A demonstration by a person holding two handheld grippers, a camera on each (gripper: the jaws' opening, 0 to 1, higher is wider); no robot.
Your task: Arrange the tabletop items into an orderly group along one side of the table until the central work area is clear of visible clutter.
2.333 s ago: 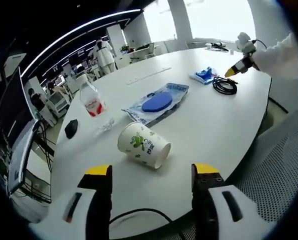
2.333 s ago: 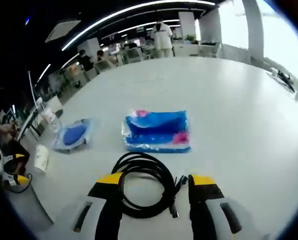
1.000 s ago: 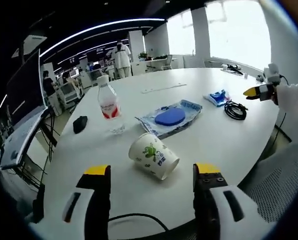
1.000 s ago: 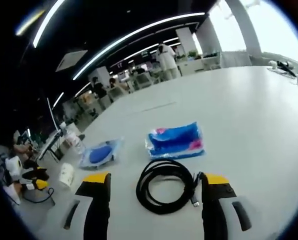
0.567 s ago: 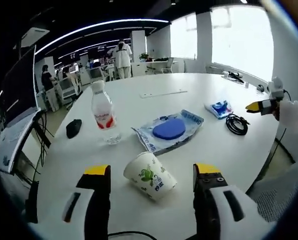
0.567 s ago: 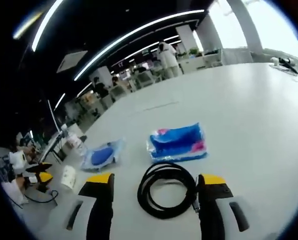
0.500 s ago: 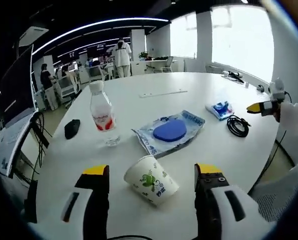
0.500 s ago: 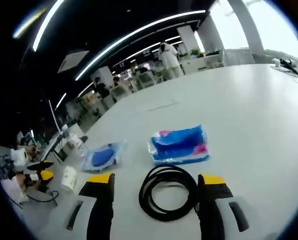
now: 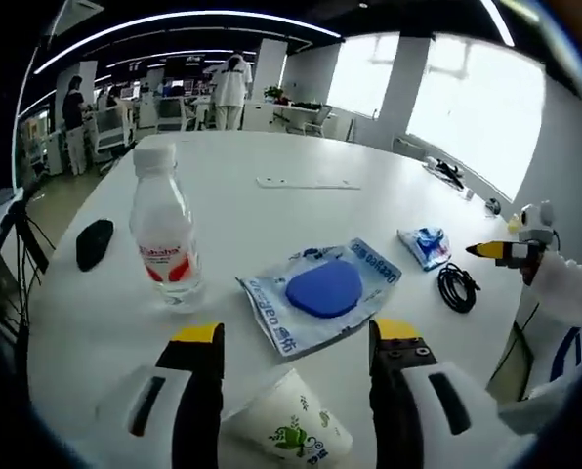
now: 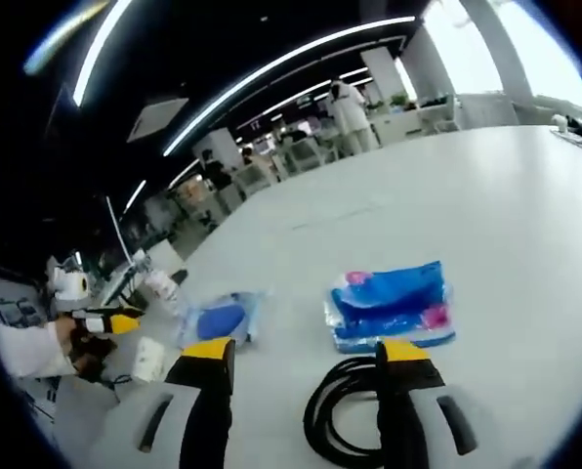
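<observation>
In the left gripper view, the left gripper (image 9: 293,337) has its two yellow-tipped jaws wide apart, holding nothing. A white paper cup (image 9: 289,430) with a green cartoon on it lies on its side between the jaws, low and close. Just ahead of the jaws is a clear bag with a blue round pad (image 9: 323,289) inside. Ahead and to the left stands a clear water bottle (image 9: 166,234) with a white cap and red label, and a black mouse (image 9: 94,242) sits further left. In the right gripper view, the right gripper (image 10: 306,354) is also spread wide and holds nothing. A coiled black cable (image 10: 348,410) lies between its jaws, and a blue and pink packet (image 10: 390,304) lies just past it on the white table (image 10: 486,195).
</observation>
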